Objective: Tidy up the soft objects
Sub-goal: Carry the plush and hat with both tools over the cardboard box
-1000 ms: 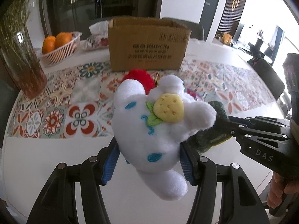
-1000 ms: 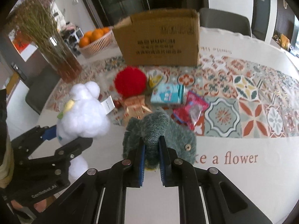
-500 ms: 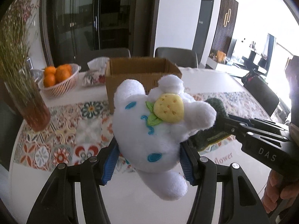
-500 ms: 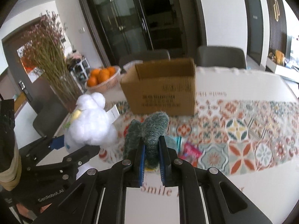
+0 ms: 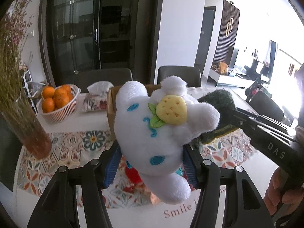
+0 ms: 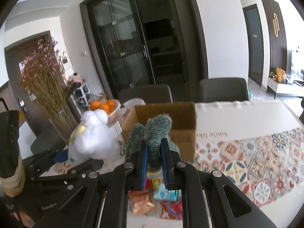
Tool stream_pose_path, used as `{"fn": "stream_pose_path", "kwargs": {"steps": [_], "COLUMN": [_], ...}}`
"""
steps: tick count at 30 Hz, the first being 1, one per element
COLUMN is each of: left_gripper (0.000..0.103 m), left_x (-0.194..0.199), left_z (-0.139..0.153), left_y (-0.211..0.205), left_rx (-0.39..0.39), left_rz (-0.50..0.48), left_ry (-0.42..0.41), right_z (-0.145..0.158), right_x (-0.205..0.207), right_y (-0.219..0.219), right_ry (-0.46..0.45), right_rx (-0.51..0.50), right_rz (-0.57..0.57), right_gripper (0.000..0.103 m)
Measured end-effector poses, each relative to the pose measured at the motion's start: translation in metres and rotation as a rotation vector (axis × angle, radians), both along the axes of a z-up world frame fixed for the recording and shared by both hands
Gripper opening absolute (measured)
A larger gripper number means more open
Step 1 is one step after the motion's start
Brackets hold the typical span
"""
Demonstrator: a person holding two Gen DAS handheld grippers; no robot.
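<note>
Both toys airborne, box ahead.

Left hand-held gripper [image 5: 150, 163]: clenched on the white plush [image 5: 157, 133], blue pads pressed into its sides. Plush tilted, one foot hanging down toward the camera, yellow strawberry patch facing up. Well clear of the tabletop [image 5: 62, 146].

Right hand-held gripper [image 6: 154, 163]: clenched on the green knit toy [image 6: 157, 133], which stands upright out of the pads, long axis roughly vertical.

Key relation: the open cardboard box [image 6: 182, 114] lies straight ahead of the right gripper, its mouth just beyond and below the knit toy's top. In the left wrist view the box [image 5: 111, 110] is mostly hidden behind the plush, only its left wall showing, so it sits dead ahead there too, slightly right of centre. The two toys ride side by side, plush on the left, nearly touching.

Judgement: right gripper looks the nearer to the box opening, and its toy is lined up with it; a short forward carry over the near wall should do. The left needs a forward and slightly rightward carry. Risk: the grippers crowd each other over one opening.

Loose packets [image 6: 167, 191] lie on the tabletop below.
</note>
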State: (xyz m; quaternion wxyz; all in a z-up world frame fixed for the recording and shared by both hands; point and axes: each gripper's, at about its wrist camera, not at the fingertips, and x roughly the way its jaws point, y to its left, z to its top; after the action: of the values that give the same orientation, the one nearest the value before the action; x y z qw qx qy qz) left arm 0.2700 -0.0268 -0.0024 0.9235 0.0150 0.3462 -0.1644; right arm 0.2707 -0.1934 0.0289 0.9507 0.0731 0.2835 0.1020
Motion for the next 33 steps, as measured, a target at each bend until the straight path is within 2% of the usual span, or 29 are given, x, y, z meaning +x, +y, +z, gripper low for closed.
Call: {"fn": "stream_pose_path", "kwargs": {"steps": [6, 13, 21, 27, 33], "left_gripper": [0.059, 0.059, 0.059, 0.059, 0.059], "left_x": [0.029, 0.067, 0.112, 0.147, 0.182], "left_z": [0.015, 0.032, 0.035, 0.03, 0.014], "left_y": [-0.001, -0.005, -0.008, -0.013, -0.021], "left_rx": [0.007, 0.02, 0.039, 0.056, 0.082], "left_rz": [-0.008, -0.007, -0.017, -0.048, -0.078], "left_ry": [-0.033, -0.059, -0.035, 0.0, 0.052], "right_z": [0.019, 0.032, 0.038, 0.027, 0.002], "right_x": [0.028, 0.067, 0.109, 0.144, 0.18], "right_y": [-0.003, -0.006, -0.006, -0.006, -0.004], "right_ry": [-0.044, -0.052, -0.039, 0.01, 0.088], "right_rx": [0.012, 0.028, -0.002, -0.01, -0.024], "right_rz": [-0.006, 0.0, 0.017, 0.038, 0.048], "right_gripper": [0.014, 0.014, 0.014, 0.014, 0.014]}}
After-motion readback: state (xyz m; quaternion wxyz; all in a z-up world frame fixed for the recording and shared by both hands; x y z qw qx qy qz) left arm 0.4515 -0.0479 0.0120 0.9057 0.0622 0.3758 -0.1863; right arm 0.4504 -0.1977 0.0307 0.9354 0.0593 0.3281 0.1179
